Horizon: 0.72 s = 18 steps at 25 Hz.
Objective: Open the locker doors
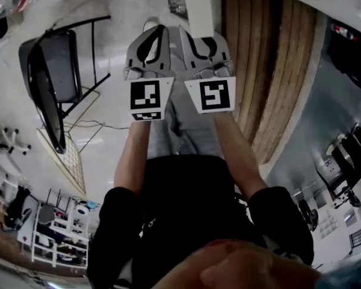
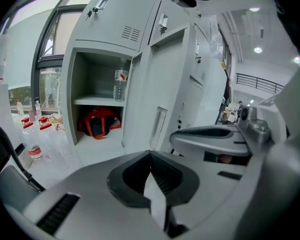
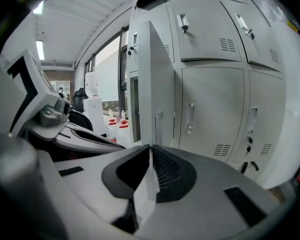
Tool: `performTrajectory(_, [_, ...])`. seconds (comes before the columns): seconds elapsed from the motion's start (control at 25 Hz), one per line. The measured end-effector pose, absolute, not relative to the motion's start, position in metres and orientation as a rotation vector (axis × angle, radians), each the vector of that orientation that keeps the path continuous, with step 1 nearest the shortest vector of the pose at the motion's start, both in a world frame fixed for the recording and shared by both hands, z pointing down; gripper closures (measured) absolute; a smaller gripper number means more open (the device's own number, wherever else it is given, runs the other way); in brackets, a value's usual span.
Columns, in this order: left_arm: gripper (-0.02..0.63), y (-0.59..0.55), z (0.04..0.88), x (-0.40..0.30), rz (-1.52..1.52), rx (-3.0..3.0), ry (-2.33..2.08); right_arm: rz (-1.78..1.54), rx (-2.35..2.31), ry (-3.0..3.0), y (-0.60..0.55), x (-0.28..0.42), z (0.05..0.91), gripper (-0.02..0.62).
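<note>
I am holding both grippers up in front of the lockers, and neither one is touching anything. The left gripper (image 2: 151, 156) is showing its jaws drawn together to a thin seam with nothing in them. The right gripper (image 3: 150, 151) is looking the same, narrow and empty. In the left gripper view an open door (image 2: 162, 91) is standing at centre frame, baring a compartment (image 2: 90, 79) at the left with a bottle (image 2: 120, 84) and a red bag (image 2: 97, 123) inside. In the right gripper view the shut ones are filling the right half. The nearest closed door (image 3: 210, 109) is sitting just right of centre, with a slim upright pull (image 3: 190, 116) near its left edge. I am reading these doors as thin painted sheet steel: light, stiff, and swinging easily once the catch is letting go. They also look too smooth for the jaws to hold on a flat face or bare edge. The pull is where I am planning to take hold, since it is sitting on the free side, far from the hinges, and is giving the most leverage. The jaws are needing to spread first to get round it. I am expecting a light panel like this to flex or bounce back, so a gentle draw along its arc is suiting it. I cannot tell whether the small lock under the pull is engaged.
</note>
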<state>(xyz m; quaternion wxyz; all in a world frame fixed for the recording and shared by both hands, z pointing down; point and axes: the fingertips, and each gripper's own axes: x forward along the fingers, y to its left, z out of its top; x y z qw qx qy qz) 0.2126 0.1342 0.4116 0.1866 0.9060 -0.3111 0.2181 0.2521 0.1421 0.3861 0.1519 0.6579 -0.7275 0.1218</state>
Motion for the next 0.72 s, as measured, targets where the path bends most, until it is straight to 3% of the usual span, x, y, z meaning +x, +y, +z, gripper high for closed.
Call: performTrajectory(0.72, [0.595, 0.158, 0.262, 0.232, 0.491, 2.588, -0.999, 0.317, 1.879, -2.153, 0.173, 0.299, 0.247, 0.578])
